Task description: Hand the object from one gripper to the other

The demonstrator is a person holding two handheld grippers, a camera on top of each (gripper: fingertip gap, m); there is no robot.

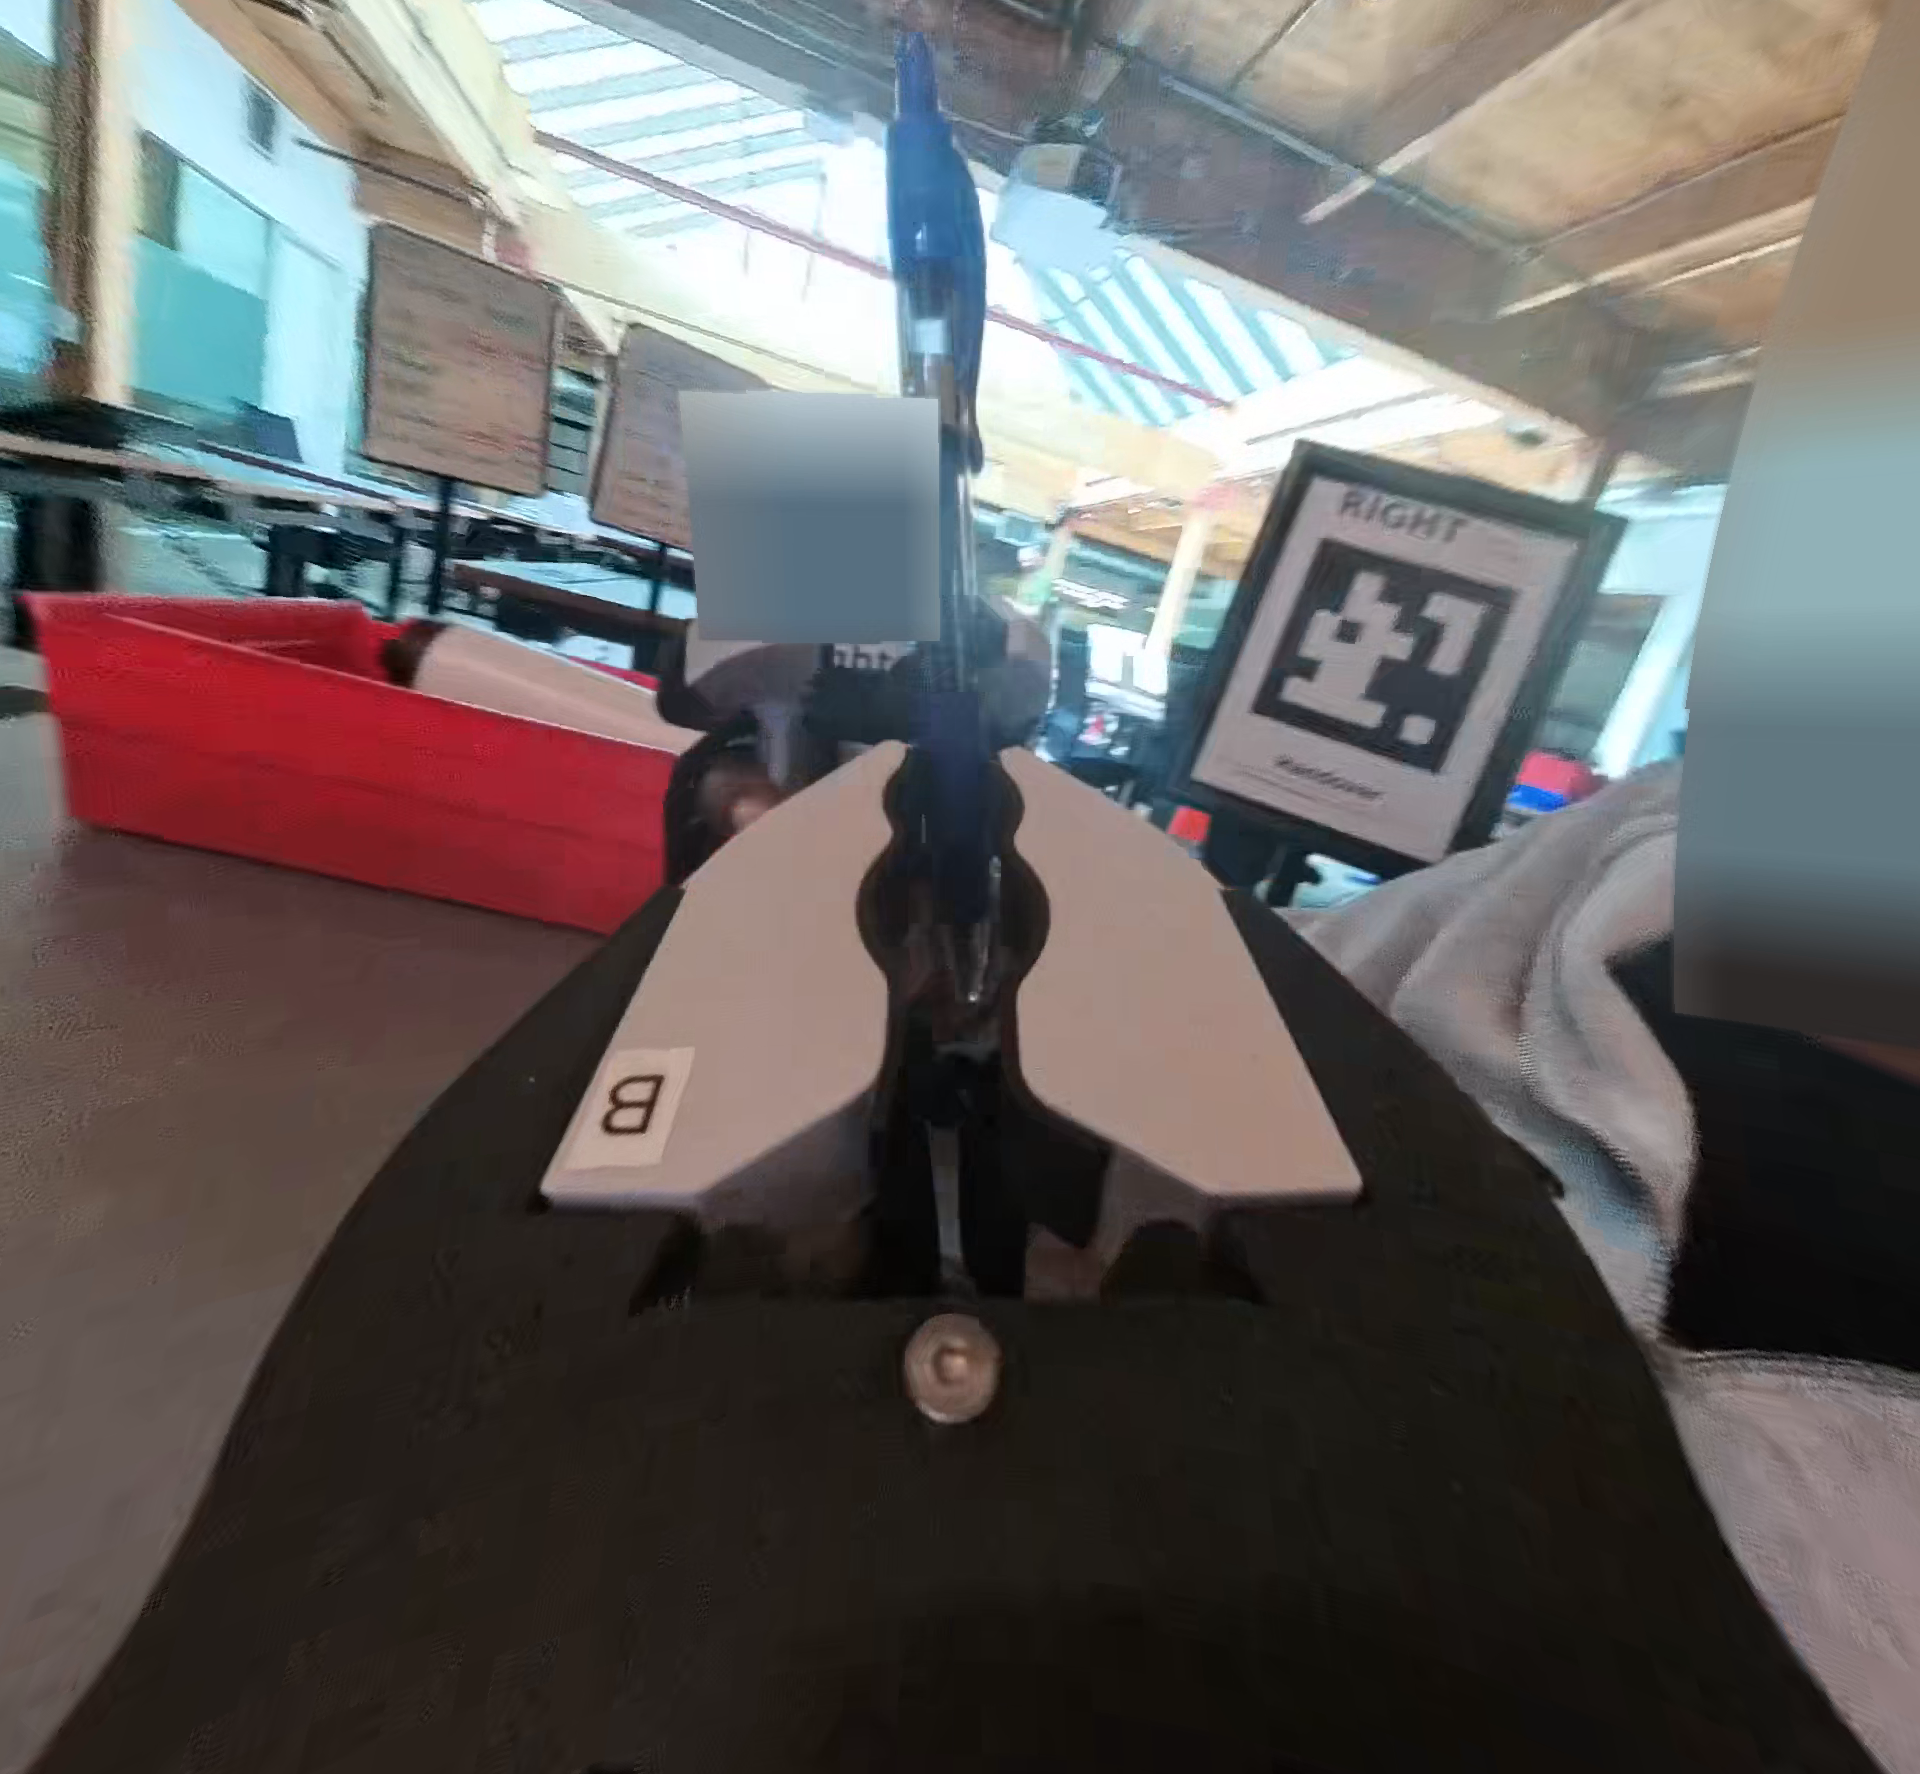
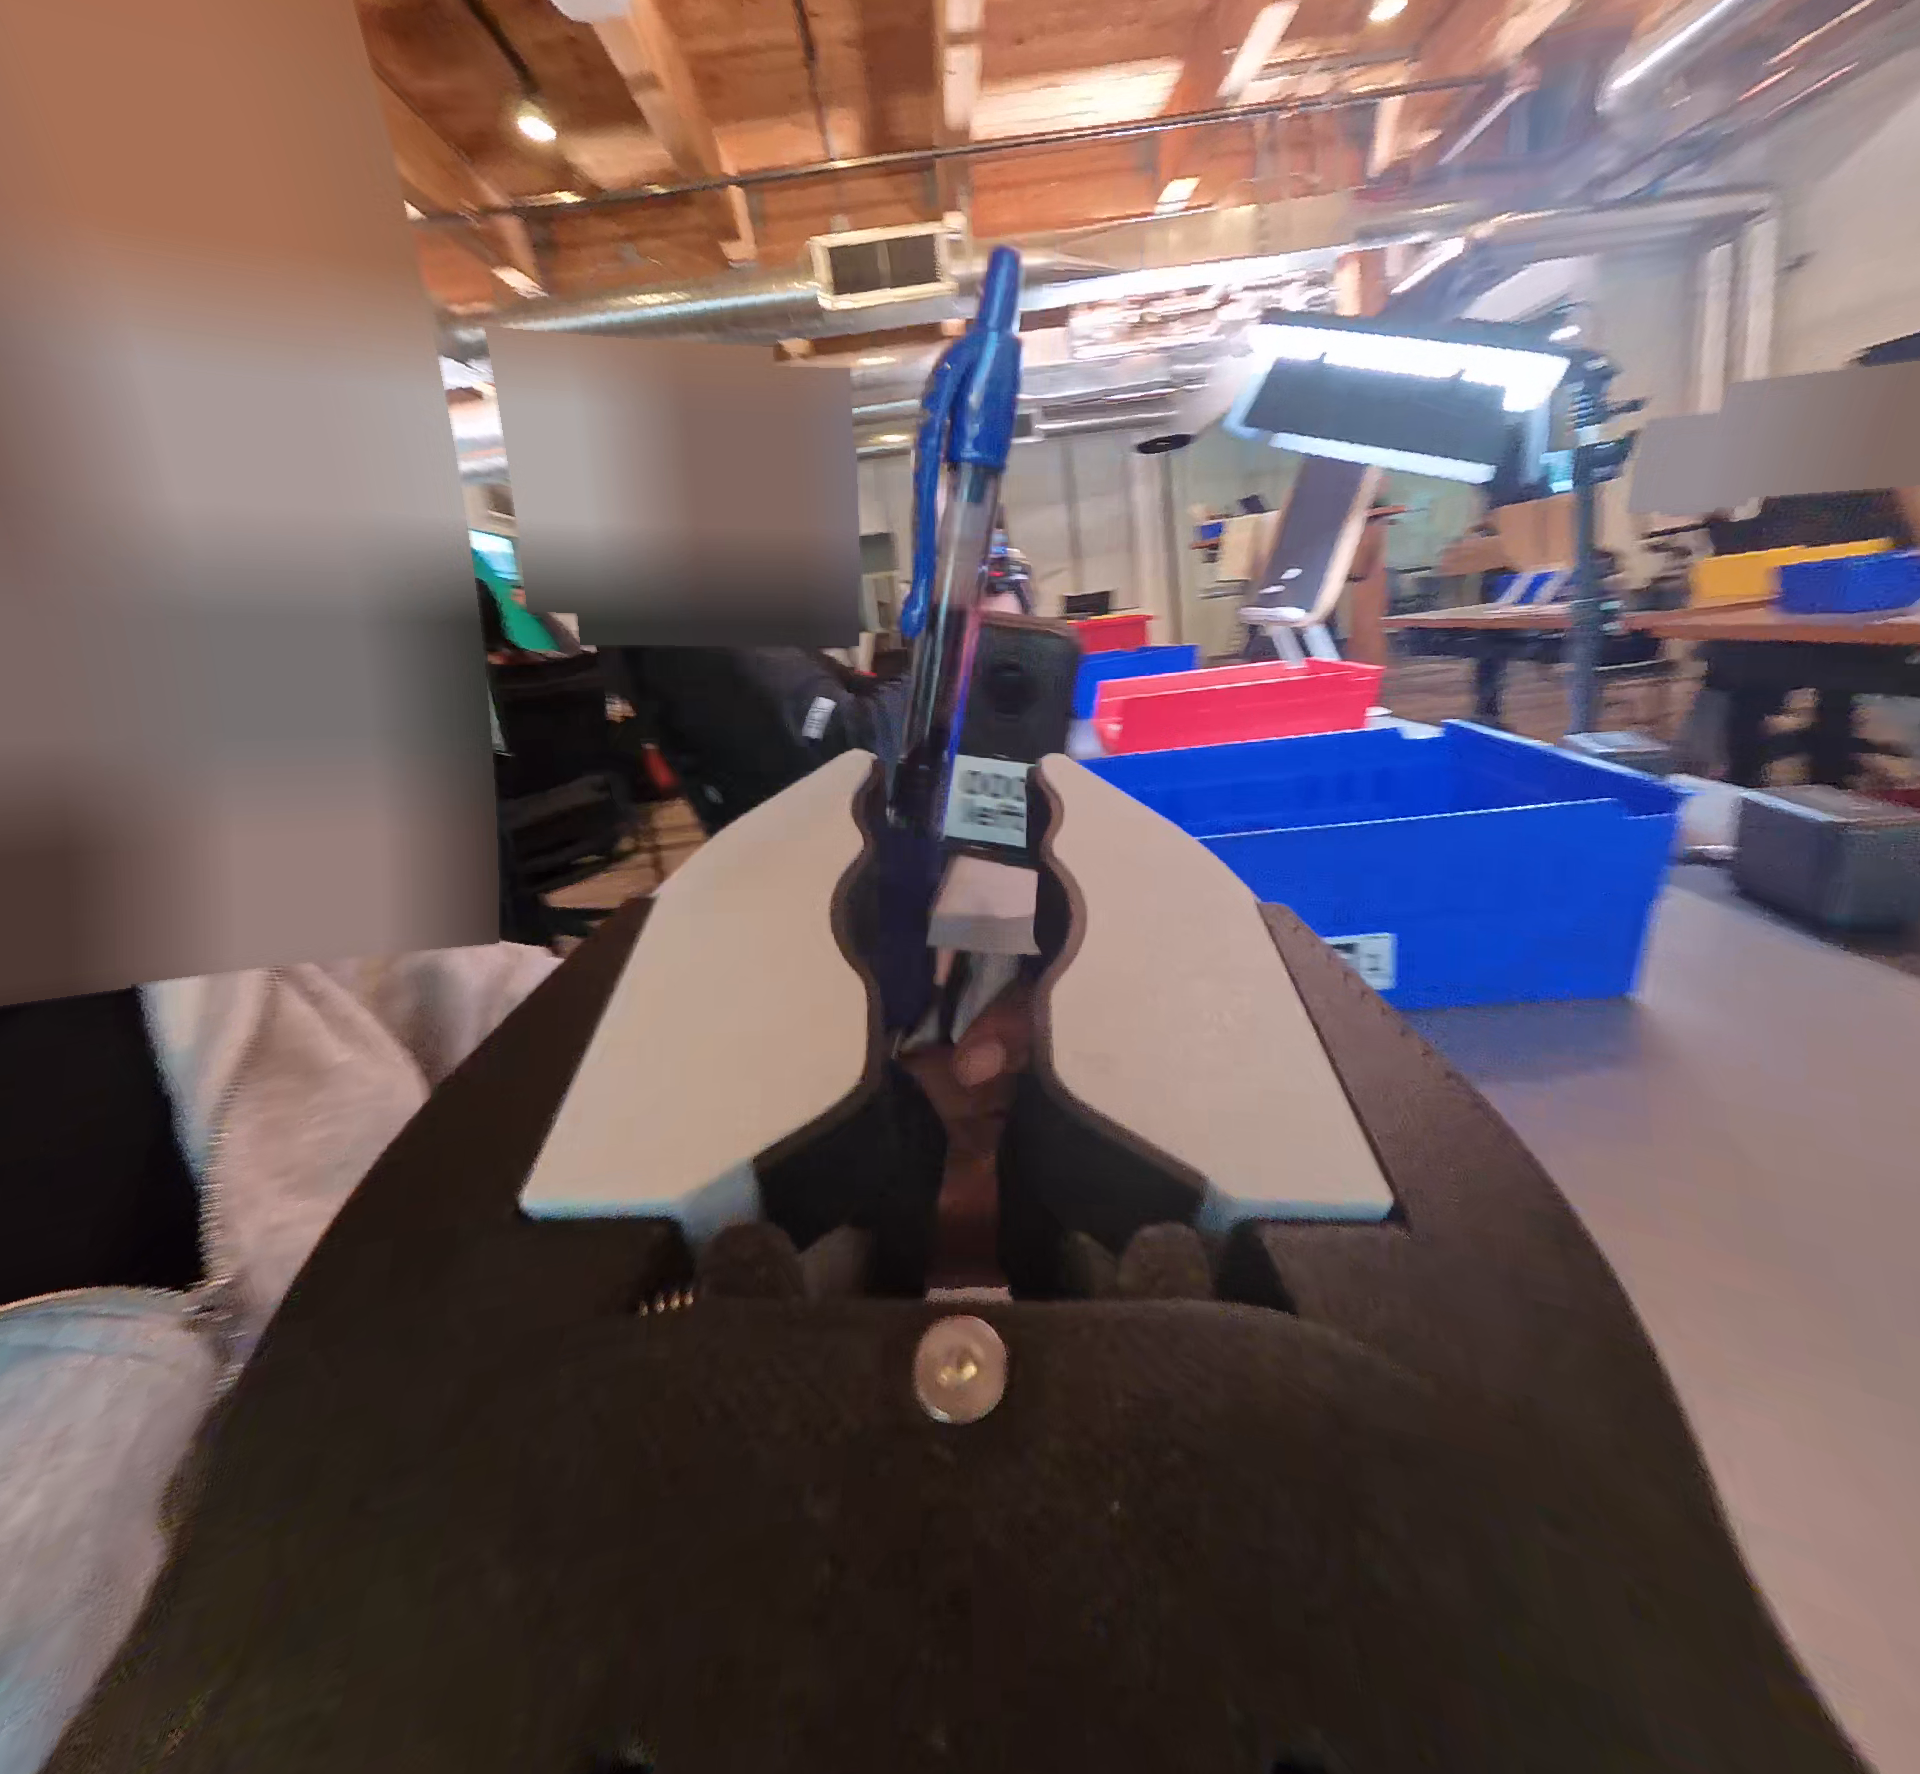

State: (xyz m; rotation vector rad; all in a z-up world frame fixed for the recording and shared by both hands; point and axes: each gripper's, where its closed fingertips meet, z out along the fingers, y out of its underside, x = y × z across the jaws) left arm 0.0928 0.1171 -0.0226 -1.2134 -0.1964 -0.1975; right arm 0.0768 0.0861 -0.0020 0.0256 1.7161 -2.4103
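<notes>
A blue pen (image 1: 935, 197) with a clear barrel stands upright between the grey fingers of my left gripper (image 1: 951, 768), which is shut on its lower end. The right gripper (image 1: 748, 748) shows as a dark body just behind the pen. In the right wrist view the pen (image 2: 977, 394) rises between the fingers of my right gripper (image 2: 954, 768). Those fingers stand apart around it, and the pen lies against the left one. The left gripper's fingertips (image 2: 982, 903) and black camera block sit in the same gap.
A red bin (image 1: 312, 748) stands on the dark table (image 1: 208, 1101) to the left. A framed black-and-white marker card (image 1: 1371, 654) stands to the right. A blue bin (image 2: 1455, 851), a red bin (image 2: 1236, 701) and a dark box (image 2: 1829, 851) are on the right. A person's light sleeve (image 1: 1507, 997) is close. Both grippers' tips are close together, under 4 cm apart.
</notes>
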